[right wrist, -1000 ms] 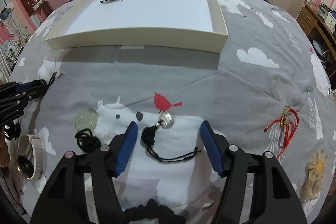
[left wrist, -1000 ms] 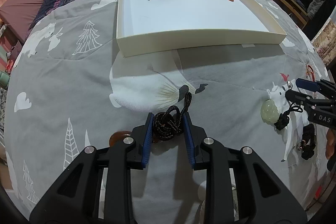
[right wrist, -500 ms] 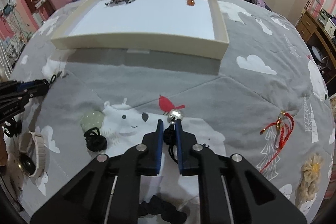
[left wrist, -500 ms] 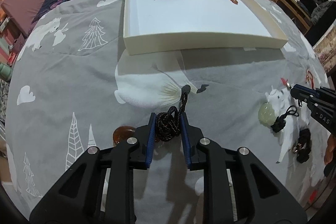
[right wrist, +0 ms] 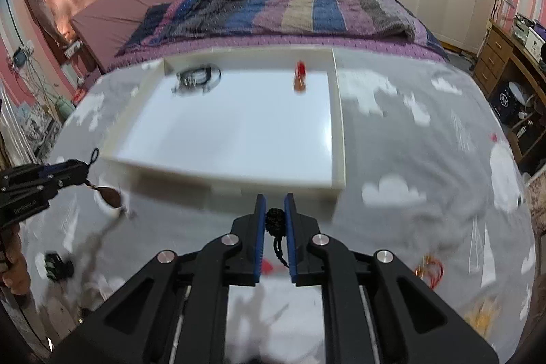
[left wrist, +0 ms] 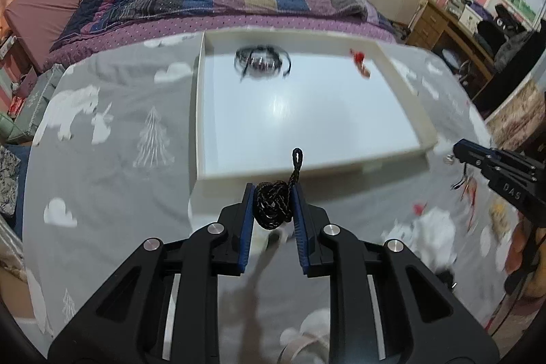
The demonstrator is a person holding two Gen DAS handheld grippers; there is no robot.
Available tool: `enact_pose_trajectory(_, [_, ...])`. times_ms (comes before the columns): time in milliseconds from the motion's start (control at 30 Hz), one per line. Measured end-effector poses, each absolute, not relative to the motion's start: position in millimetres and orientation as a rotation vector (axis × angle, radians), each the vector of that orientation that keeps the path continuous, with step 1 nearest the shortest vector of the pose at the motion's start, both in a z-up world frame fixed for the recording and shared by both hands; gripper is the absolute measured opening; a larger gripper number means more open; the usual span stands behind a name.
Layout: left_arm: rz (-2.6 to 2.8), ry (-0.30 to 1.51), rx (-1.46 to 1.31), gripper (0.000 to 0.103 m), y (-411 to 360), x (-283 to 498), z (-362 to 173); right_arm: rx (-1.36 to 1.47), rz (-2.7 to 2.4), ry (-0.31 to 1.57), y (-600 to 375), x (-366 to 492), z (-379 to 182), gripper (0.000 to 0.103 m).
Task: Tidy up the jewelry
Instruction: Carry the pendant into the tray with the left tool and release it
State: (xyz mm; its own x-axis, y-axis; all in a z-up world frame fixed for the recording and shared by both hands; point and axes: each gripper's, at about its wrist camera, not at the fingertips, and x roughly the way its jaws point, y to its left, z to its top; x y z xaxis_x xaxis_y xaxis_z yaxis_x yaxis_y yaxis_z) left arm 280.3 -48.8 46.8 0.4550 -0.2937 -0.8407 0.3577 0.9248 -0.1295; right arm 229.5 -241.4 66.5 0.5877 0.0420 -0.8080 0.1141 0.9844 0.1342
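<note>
Cord bundle [left wrist: 273,208] clamped in left gripper [left wrist: 273,203], loop end pointing up.

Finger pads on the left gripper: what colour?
Blue pads on black fingers, clearest in the left wrist view.

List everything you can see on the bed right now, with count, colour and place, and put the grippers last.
Shallow cardboard tray: one, white, on the grey printed bedspread.
Dark braided bracelet: one, black, tray's far left.
Small red charm: one, red-orange, tray's far right.
Striped quilt: one, blue-purple, behind the tray.
Red cord ornament: one, on the bedspread, right.
Left gripper: shut on a black cord bundle.
Right gripper: shut on a black knotted cord.
</note>
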Motion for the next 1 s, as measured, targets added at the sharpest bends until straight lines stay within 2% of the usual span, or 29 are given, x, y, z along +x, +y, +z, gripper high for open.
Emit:
enact_pose_trajectory(300, [-0.373, 1.014, 0.042, 0.02, -63, 352, 76, 0.151, -0.048, 0.933, -237, 317, 83, 0.011])
enact_pose_trajectory(567, [-0.305, 1.061, 0.055, 0.02, -72, 426, 31, 0.184, -0.049, 0.97, -235, 392, 50, 0.011])
enact_pose_trajectory(1000, [-0.259, 1.062, 0.099, 0.02, -88, 474, -9, 0.145, -0.132, 0.991, -250, 457, -5, 0.011])
